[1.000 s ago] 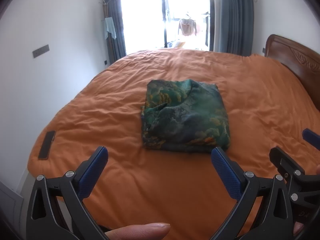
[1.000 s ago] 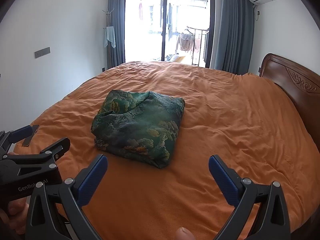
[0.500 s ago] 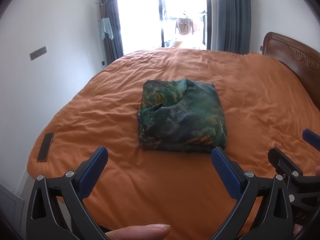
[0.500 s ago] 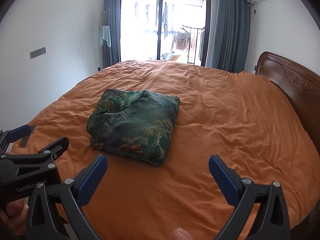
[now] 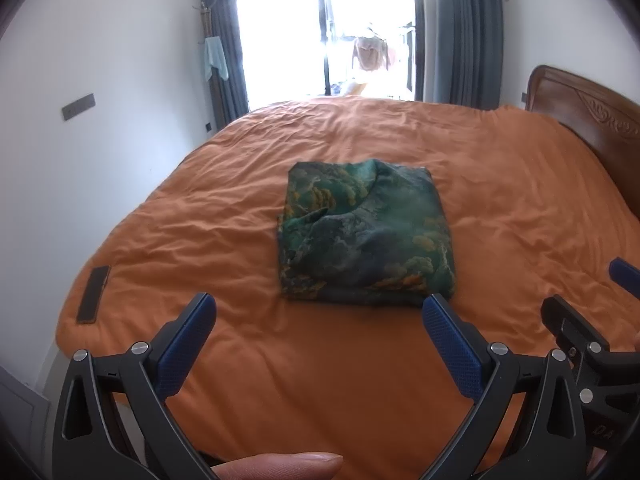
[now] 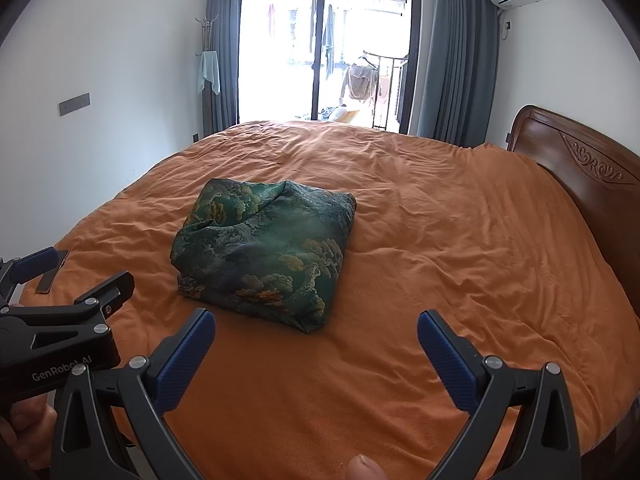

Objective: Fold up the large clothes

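A green patterned garment [image 5: 366, 236] lies folded into a thick square in the middle of the orange bed [image 5: 240, 360]; the right wrist view shows the same garment [image 6: 268, 248] left of centre. My left gripper [image 5: 320, 320] hangs open above the bed's near edge, short of the garment, with nothing between its blue pads. My right gripper [image 6: 316, 336] is also open and empty, held back from the garment's near corner. Each gripper appears at the edge of the other's view.
A dark phone [image 5: 93, 294] lies flat near the bed's left edge. A carved wooden headboard [image 6: 580, 160] stands at the right. White walls, grey curtains and a bright balcony door [image 6: 326, 48] lie beyond the bed's far side.
Both grippers have drawn back and shifted slightly, so the folded garment sits a little farther off in view. The garment itself has not moved. Both grippers stay open.
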The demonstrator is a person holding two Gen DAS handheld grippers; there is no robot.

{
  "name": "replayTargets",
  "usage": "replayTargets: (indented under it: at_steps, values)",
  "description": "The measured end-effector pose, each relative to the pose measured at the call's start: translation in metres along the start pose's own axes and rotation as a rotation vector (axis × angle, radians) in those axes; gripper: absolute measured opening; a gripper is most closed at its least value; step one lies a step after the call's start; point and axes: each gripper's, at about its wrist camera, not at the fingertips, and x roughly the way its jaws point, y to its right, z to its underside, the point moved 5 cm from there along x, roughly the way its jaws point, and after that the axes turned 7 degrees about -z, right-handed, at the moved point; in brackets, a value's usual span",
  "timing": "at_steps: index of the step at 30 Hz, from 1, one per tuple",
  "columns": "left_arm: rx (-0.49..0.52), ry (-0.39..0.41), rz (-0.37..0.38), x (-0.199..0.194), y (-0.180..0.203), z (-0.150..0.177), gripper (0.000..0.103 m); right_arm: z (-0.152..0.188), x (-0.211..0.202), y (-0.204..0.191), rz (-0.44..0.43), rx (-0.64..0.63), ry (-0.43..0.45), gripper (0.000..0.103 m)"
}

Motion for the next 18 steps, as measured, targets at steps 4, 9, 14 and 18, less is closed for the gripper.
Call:
replayTargets:
  at_steps: [4,9,14,18]
  values:
    - [0.002,0.002,-0.001,-0.0004,0.0005,-0.0003,0.103,0.0000,-0.0002,0.0002,0.000,0.002,0.000,0.103]
    - [0.001,0.000,0.000,-0.0003,0.0009,0.0000,0.103,-0.0002,-0.0003,0.0009,-0.001,0.001,-0.001,0.103]
    - [0.003,0.002,0.001,-0.0015,0.0019,-0.0002,0.103,0.0008,-0.0015,0.0014,0.000,0.004,-0.002,0.103]
    - [0.003,0.002,0.004,-0.0003,0.0018,-0.0002,0.103,0.0003,-0.0010,0.0017,-0.003,0.004,-0.003,0.103]
